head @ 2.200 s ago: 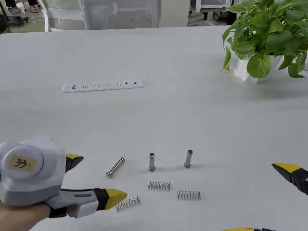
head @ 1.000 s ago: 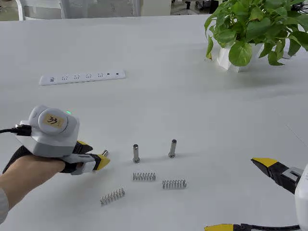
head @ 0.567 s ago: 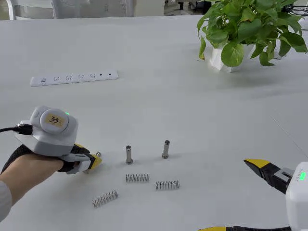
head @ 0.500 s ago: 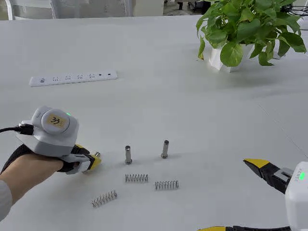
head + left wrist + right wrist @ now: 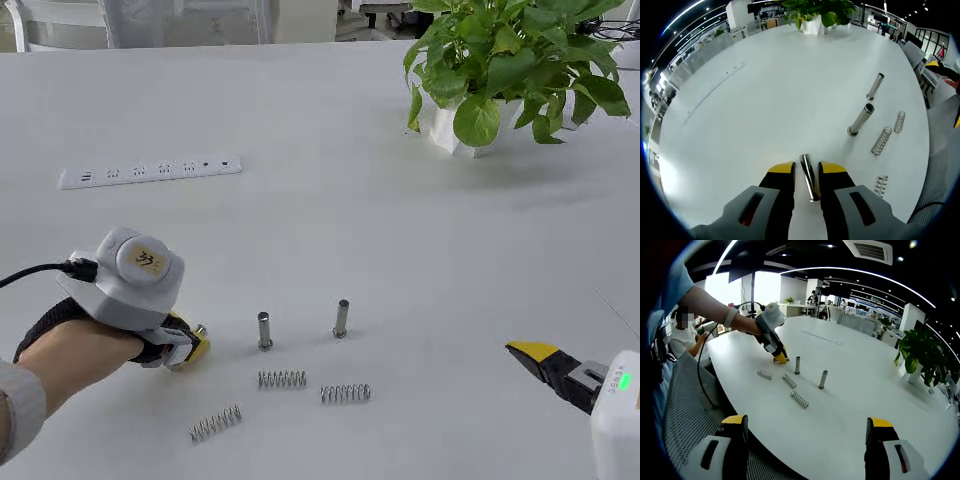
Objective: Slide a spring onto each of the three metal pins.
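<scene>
My left gripper point(image 5: 190, 347) point(image 5: 806, 169) is shut on a metal pin point(image 5: 809, 177) point(image 5: 198, 330), which lies lengthwise between the yellow-tipped jaws, low over the table. To its right, two more pins point(image 5: 264, 330) point(image 5: 341, 318) stand upright. Three springs point(image 5: 282, 379) point(image 5: 345, 393) point(image 5: 215, 423) lie loose in front of them. My right gripper point(image 5: 806, 424) is open and holds nothing. Its yellow fingertip point(image 5: 535, 352) is at the lower right of the head view, well away from the pins.
A white power strip point(image 5: 150, 171) lies at the back left and a potted plant point(image 5: 510, 60) stands at the back right. The near table edge point(image 5: 755, 440) runs just ahead of my right gripper. A seated person point(image 5: 685, 335) is beyond the table.
My left gripper, open beside the lying pin at first, has shut on that pin and now holds it with the hand rolled slightly. The right gripper stays open at the lower right.
</scene>
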Action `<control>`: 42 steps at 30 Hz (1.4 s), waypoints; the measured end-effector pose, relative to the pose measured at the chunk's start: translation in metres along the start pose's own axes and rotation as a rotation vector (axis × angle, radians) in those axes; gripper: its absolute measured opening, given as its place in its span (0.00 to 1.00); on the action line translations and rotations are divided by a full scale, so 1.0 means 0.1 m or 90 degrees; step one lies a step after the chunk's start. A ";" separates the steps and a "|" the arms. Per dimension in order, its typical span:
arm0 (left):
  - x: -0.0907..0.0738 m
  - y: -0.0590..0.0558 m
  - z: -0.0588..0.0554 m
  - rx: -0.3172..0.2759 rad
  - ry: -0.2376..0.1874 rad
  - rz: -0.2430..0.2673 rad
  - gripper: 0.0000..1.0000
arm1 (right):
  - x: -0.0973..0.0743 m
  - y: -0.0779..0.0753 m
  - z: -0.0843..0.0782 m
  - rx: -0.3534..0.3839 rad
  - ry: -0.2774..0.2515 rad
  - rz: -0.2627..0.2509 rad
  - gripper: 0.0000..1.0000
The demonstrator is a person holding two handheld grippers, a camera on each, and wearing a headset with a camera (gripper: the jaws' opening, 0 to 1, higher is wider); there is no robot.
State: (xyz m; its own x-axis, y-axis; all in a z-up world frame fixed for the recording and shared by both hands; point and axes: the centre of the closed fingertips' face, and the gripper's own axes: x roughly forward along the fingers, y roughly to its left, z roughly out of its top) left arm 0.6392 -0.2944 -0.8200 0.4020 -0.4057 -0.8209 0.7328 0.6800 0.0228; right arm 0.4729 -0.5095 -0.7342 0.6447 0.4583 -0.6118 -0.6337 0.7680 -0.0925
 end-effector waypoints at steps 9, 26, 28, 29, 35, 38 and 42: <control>0.04 0.00 0.02 0.016 0.035 0.001 0.09 | 0.04 0.05 0.01 -0.013 0.004 0.013 0.98; 0.03 0.03 0.02 -0.028 -0.005 0.018 0.05 | 0.04 0.05 0.02 -0.012 -0.002 0.007 0.98; 0.03 0.03 0.02 -0.038 -0.014 0.018 0.05 | 0.04 0.05 0.02 -0.013 0.000 0.008 0.98; 0.03 0.04 0.02 -0.045 -0.017 0.018 0.05 | 0.04 0.06 0.02 -0.013 0.000 0.008 0.98; 0.02 0.05 0.02 -0.056 -0.027 0.011 0.04 | 0.05 0.07 0.03 -0.015 0.004 0.011 0.98; 0.00 0.02 0.04 -0.051 -0.031 0.007 0.04 | 0.05 0.08 0.03 -0.016 0.004 0.011 0.98; -0.03 0.00 0.08 -0.049 -0.038 0.002 0.04 | 0.07 0.09 0.02 -0.020 0.009 0.014 0.98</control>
State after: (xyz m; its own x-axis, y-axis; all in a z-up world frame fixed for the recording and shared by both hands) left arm 0.6417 -0.2981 -0.8127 0.4375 -0.4373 -0.7857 0.6878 0.7256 -0.0210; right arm 0.4724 -0.4984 -0.7372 0.6248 0.4682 -0.6249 -0.6609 0.7433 -0.1039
